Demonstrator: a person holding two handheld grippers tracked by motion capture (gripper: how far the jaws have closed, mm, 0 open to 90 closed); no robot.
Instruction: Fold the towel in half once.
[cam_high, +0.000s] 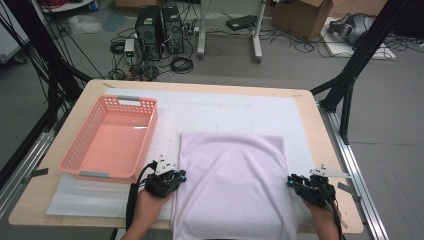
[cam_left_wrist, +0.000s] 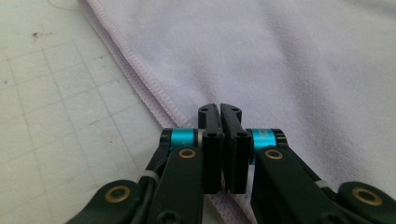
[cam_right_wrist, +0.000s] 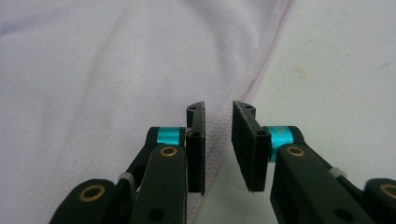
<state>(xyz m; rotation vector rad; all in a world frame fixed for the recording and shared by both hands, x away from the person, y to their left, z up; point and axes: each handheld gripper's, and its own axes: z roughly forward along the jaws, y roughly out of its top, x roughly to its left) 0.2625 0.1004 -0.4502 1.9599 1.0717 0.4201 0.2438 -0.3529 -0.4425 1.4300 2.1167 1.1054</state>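
Note:
A lilac towel (cam_high: 232, 180) lies folded flat on the white mat, its near end hanging over the table's front edge. My left gripper (cam_high: 181, 175) sits at the towel's left edge; in the left gripper view (cam_left_wrist: 219, 108) its jaws are pressed together on the stitched hem of the towel (cam_left_wrist: 280, 56). My right gripper (cam_high: 290, 181) is at the towel's right edge. In the right gripper view (cam_right_wrist: 218, 106) its jaws stand a narrow gap apart, with the hem of the towel (cam_right_wrist: 93, 70) running between them and neither pad pressing on it.
A pink plastic basket (cam_high: 120, 100) stands on the left of the table, close to my left gripper. A white gridded mat (cam_high: 225, 107) covers most of the wooden table (cam_high: 310, 115). Black frame posts rise at both sides; computers and cables lie on the floor beyond.

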